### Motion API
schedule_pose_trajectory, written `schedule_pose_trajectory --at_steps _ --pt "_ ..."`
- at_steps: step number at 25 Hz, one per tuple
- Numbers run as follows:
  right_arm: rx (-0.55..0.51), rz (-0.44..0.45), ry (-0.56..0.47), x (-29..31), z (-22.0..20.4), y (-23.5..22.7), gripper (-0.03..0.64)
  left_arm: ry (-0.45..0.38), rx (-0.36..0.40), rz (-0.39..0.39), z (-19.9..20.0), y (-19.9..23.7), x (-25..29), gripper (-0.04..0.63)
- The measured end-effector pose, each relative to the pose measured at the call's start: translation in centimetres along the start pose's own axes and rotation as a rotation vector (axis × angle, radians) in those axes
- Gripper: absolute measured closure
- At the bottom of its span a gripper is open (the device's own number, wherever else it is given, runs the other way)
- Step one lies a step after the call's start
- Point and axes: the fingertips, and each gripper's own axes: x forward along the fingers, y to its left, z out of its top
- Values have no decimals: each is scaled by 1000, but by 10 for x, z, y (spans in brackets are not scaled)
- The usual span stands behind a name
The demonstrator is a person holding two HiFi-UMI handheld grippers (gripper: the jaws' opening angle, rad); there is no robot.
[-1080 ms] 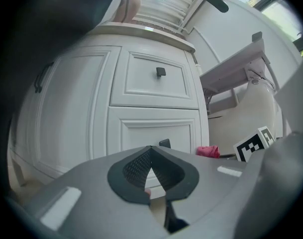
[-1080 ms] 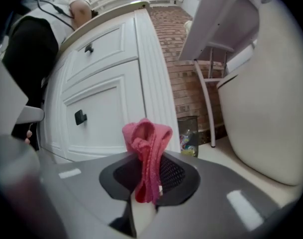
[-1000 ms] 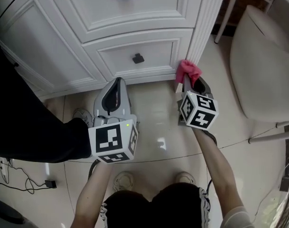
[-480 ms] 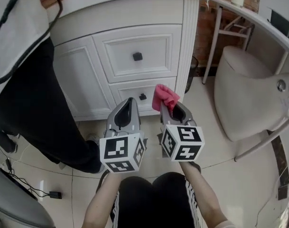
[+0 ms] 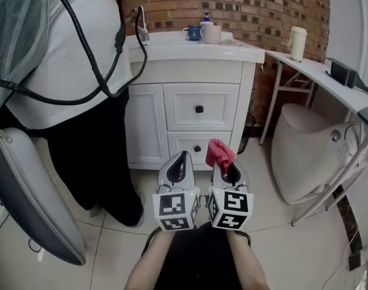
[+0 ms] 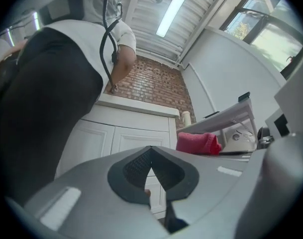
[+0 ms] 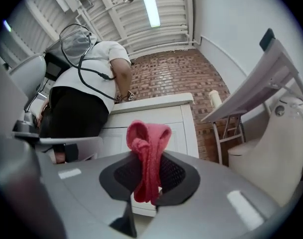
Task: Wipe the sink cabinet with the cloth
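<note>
The white sink cabinet (image 5: 196,101) stands ahead, with two drawers with dark knobs under a white counter. My right gripper (image 5: 223,162) is shut on a pink cloth (image 5: 219,152), which bunches up above its jaws, well short of the cabinet front. In the right gripper view the cloth (image 7: 147,153) hangs pinched between the dark pads, with the cabinet (image 7: 176,118) behind. My left gripper (image 5: 180,164) sits beside the right one, shut and holding nothing. In the left gripper view its jaws meet at the tip (image 6: 151,149), and the cloth (image 6: 198,143) shows to the right.
A person in a white top and dark trousers (image 5: 81,101) stands left of the cabinet with a cable hanging. Cups and a bottle (image 5: 203,32) sit on the counter. A white rack (image 5: 316,71) and a beige bin (image 5: 304,150) stand at right. A brick wall is behind.
The head view has tilted up from the floor and cabinet base to the whole cabinet and wall. Both grippers have drawn back from the cabinet and come together; the cloth stays held.
</note>
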Motion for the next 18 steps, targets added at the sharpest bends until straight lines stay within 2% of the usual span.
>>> schedule_pose_trajectory --at_steps 4,8,15,18 --pt "5 -2 7 1 0 -2 555 30 26 -20 -7 -8 4 580" --pt "-4 -7 -23 -2 5 -4 555 15 36 -26 -6 -10 4 580" --pt "-4 7 -36 3 2 -1 555 17 -41 2 -11 6 8 580" --pt "-17 11 -42 8 -1 0 555 12 -48 -8 -17 8 13 580"
